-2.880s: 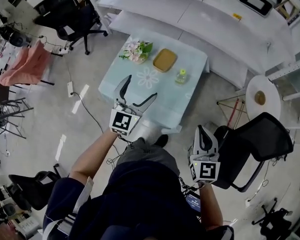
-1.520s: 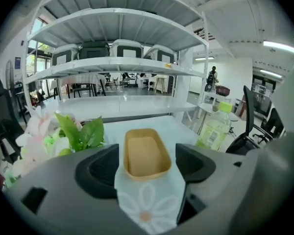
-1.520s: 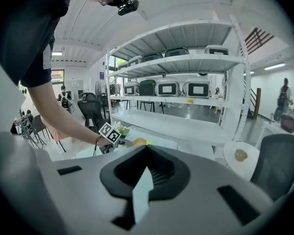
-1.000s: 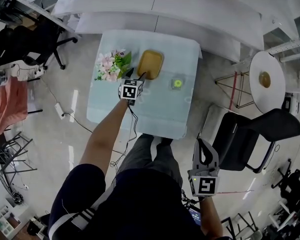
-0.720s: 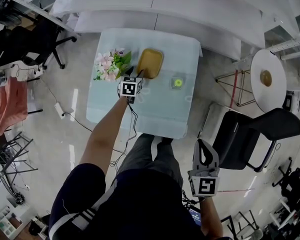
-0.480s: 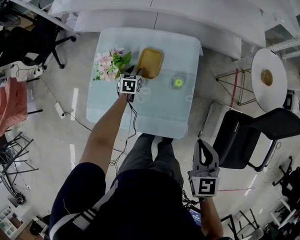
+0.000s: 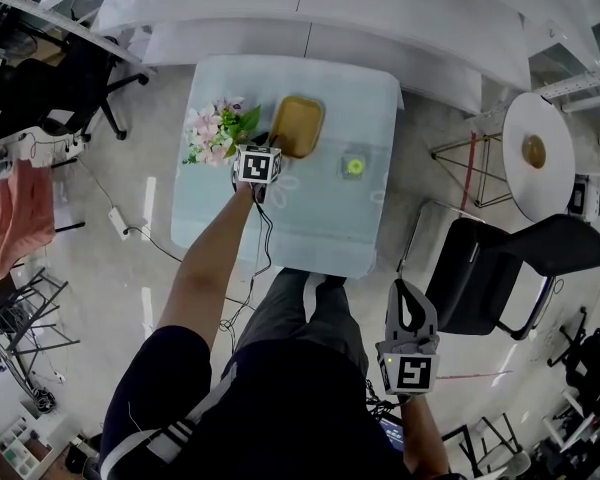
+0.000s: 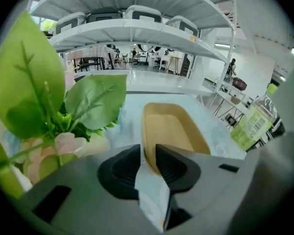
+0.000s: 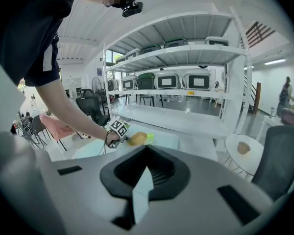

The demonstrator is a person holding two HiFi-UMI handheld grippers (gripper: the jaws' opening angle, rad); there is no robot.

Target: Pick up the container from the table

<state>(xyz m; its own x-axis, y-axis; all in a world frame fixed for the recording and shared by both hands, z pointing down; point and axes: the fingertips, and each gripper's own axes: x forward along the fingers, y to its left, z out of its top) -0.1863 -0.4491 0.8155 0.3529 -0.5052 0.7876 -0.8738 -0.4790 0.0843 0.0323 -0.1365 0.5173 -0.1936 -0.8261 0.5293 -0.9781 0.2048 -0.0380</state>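
Pink and white flowers (image 7: 212,131) with green leaves. Small bottle (image 7: 355,165), green cap, well apart from flowers. Black chair (image 7: 510,268) at right. Round white stand (image 7: 555,183) near chair, brown thing (image 7: 533,152) on it, maybe bowl. Pink cloth (image 7: 15,218) far left.

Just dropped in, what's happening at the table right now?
A person is reaching over the table with the left gripper. Its jaws are closing around the near rim of the tan container but are not yet clamped on it. The container sits between the flowers and a small bottle. The right gripper hangs shut and empty at the person's side.
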